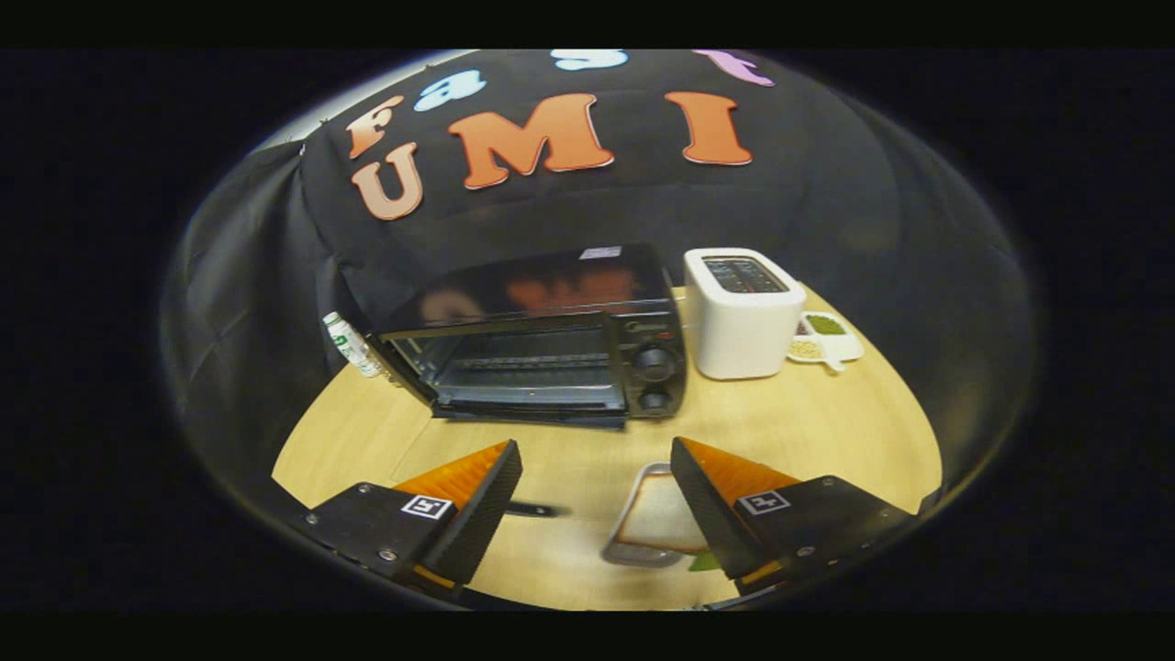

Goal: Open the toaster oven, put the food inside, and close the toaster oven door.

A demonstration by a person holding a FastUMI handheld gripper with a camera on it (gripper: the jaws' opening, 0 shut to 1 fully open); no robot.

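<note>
Claw fingers apart above tray; toaster oven door open beyond

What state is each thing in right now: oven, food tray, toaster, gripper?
Toaster oven: door down, open, rack bare.
Food tray: on the table beside the right finger, not gripped.
Toaster: upright beside the oven, slots empty.
Gripper: open, holding nothing.

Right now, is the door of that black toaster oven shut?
No: the toaster oven has its door folded down flat on the table, showing the rack inside, while the gripper hangs open short of it.
</note>
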